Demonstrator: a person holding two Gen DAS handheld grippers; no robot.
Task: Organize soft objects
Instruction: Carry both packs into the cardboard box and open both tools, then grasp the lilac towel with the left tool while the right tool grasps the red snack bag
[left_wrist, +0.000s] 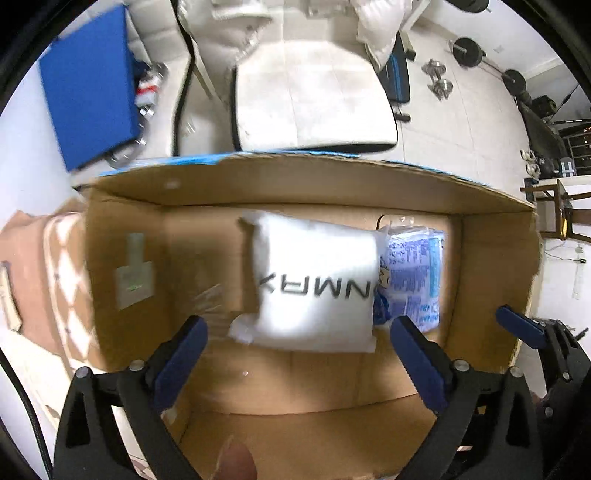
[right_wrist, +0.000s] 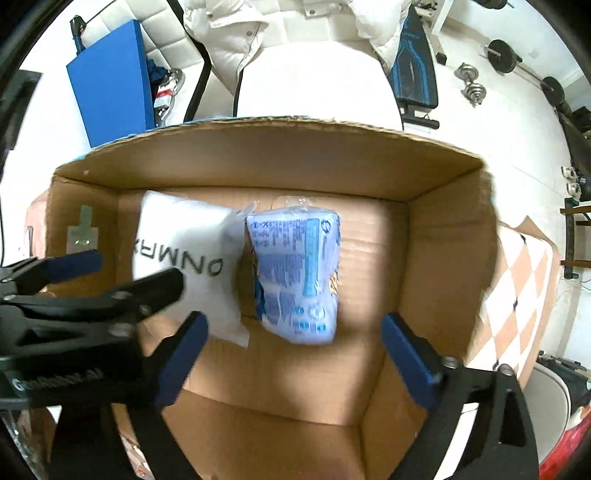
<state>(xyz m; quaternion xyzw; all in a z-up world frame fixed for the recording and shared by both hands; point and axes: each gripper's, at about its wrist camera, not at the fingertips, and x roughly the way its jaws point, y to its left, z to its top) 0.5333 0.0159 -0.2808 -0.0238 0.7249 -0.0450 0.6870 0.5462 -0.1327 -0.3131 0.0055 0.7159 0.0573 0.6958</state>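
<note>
- Box (left_wrist: 122, 236) is seen open-topped, holding both soft things.
- White pillow (left_wrist: 317, 284) lies left on the box floor.
- Blue packet (right_wrist: 295, 273) lies just beside it, touching on the right.
- Left gripper (left_wrist: 299, 354) is held released, empty, above the box.
- Right gripper (right_wrist: 295, 354) is likewise spread and empty.

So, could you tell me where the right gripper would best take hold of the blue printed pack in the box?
Probably across the middle of the blue printed pack, coming straight down from above. It lies flat on the cardboard box floor, its long axis pointing away, and the open right gripper fingers already straddle its width. The white pillow pack touches its left side, so that finger needs care.
</note>
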